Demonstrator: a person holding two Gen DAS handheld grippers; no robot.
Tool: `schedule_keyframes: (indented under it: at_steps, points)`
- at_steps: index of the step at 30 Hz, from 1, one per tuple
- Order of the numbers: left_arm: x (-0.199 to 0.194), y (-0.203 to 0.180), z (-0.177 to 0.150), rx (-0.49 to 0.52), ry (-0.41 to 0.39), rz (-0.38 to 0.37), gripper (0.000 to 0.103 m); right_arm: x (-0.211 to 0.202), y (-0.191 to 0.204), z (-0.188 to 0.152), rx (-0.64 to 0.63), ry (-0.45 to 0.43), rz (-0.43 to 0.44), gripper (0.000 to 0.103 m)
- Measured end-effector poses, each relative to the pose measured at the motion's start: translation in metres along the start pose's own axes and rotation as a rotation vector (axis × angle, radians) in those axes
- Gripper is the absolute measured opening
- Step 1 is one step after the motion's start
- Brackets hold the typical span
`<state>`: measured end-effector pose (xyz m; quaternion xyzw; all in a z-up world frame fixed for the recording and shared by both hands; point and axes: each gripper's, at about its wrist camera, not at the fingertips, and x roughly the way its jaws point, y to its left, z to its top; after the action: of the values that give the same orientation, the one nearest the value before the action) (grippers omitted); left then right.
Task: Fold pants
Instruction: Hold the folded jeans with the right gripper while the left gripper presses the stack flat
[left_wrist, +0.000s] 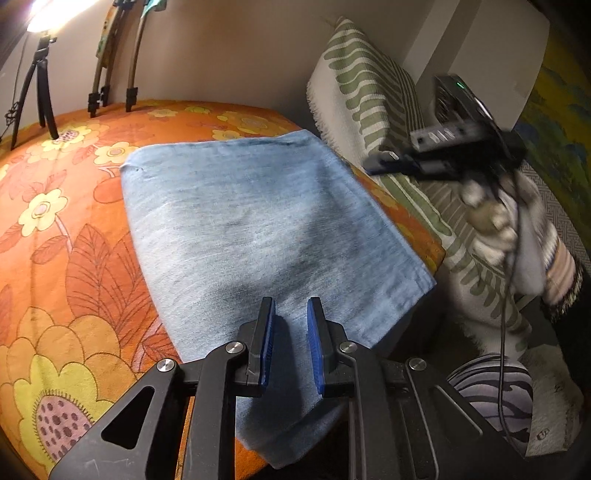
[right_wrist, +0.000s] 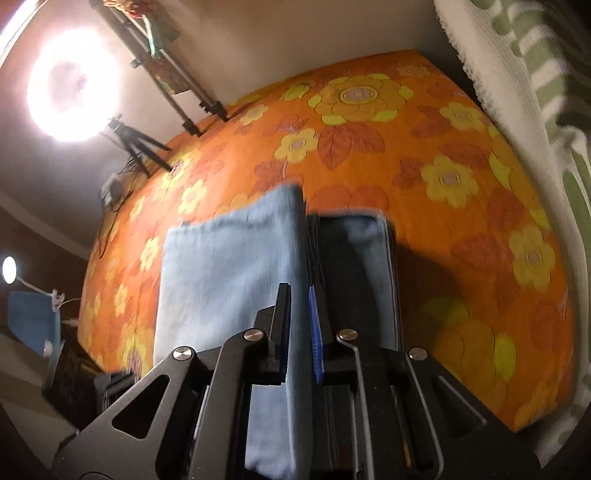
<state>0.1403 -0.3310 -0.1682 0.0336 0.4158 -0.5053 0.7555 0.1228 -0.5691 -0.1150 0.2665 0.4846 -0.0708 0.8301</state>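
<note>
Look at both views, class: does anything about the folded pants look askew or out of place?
Yes. The pants lie flat but their near corner hangs off the edge of the bedspread. Otherwise the fold looks smooth; nothing is spilled or damaged.

Left gripper (left_wrist: 290, 314): black linkage arms, blue pads (left_wrist: 316, 347); jaws slightly parted with a narrow gap, nothing pinched between them; pointed downward at a slant.

Right gripper (right_wrist: 300, 299): same build, jaws nearly together, one blue pad (right_wrist: 317, 336) visible on the inner face; tilted steeply down; image blurred. In the left wrist view it (left_wrist: 380, 164) appears at right, blurred, gripped by a hand (left_wrist: 491, 218) in a light glove, with a striped sleeve (left_wrist: 561, 273) behind and a dark cable (left_wrist: 511, 266) hanging from the unit.
</note>
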Motion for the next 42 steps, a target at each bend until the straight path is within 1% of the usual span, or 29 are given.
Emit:
schedule_keyframes:
  at_steps: [2,4,5,6,9,10,11,12,16,17,18,19,20,23,24,26,29,31,36,39,42]
  points:
    - [0.000,0.000,0.000,-0.003,-0.001,-0.002,0.016,-0.004,-0.002,-0.016,-0.001,0.017,0.020,0.012]
    - [0.000,0.000,-0.001,-0.006,0.000,-0.002,0.016,-0.002,-0.004,-0.028,0.004,0.033,0.023,0.024]
    - [0.001,0.001,0.000,-0.006,0.000,-0.002,0.016,-0.001,-0.004,-0.030,0.002,0.034,0.020,0.036]
    - [0.001,0.001,0.000,-0.005,0.000,-0.001,0.016,0.001,-0.003,-0.033,-0.002,0.032,0.010,0.042]
    - [0.001,0.000,0.001,-0.001,0.002,0.006,0.016,0.004,0.003,-0.036,-0.019,0.034,0.005,0.042]
    - [0.001,-0.001,0.000,0.002,0.002,0.007,0.016,0.005,0.006,-0.037,-0.029,0.032,-0.011,0.042]
    - [0.001,-0.001,0.000,0.004,0.002,0.009,0.016,0.006,0.008,-0.037,-0.037,0.032,-0.020,0.041]
    - [0.000,-0.001,0.000,0.004,0.002,0.010,0.016,0.007,0.011,-0.038,-0.048,0.033,-0.028,0.037]
    - [-0.003,-0.002,-0.001,0.002,-0.001,0.010,0.016,0.018,0.019,-0.039,-0.079,0.069,-0.070,0.034]
    - [-0.003,-0.002,-0.001,0.002,-0.002,0.011,0.016,0.021,0.020,-0.039,-0.080,0.076,-0.084,0.029]
    - [-0.005,-0.001,-0.001,0.002,-0.003,0.011,0.016,0.024,0.021,-0.039,-0.083,0.081,-0.089,0.022]
    - [-0.006,-0.001,-0.001,0.003,-0.005,0.012,0.016,0.027,0.023,-0.040,-0.089,0.086,-0.095,0.019]
    - [-0.008,-0.001,-0.001,0.001,-0.009,0.014,0.016,0.027,0.024,-0.042,-0.093,0.081,-0.099,0.011]
    - [-0.017,0.003,0.002,-0.014,-0.031,0.018,0.016,0.022,0.031,-0.044,-0.118,0.057,-0.125,0.006]
    - [-0.020,0.003,0.003,-0.016,-0.039,0.021,0.017,0.019,0.034,-0.045,-0.125,0.050,-0.133,0.005]
    - [-0.026,0.003,0.005,-0.010,-0.058,0.026,0.026,0.009,0.037,-0.045,-0.146,0.039,-0.147,0.004]
    - [-0.030,0.001,0.007,0.015,-0.075,0.041,0.027,0.005,0.033,-0.044,-0.155,0.042,-0.192,0.004]
    - [-0.029,0.001,0.006,0.016,-0.074,0.038,0.027,0.008,0.025,-0.044,-0.133,0.051,-0.206,0.004]
    - [-0.022,0.003,0.005,0.022,-0.057,0.026,0.027,0.000,0.017,-0.045,-0.130,0.031,-0.222,0.003]
    - [-0.016,0.001,0.003,0.042,-0.043,0.012,0.027,-0.004,0.010,-0.045,-0.126,0.017,-0.262,0.003]
    - [-0.008,0.001,0.000,0.059,-0.020,0.013,0.027,0.005,-0.002,-0.045,-0.095,0.024,-0.285,0.003]
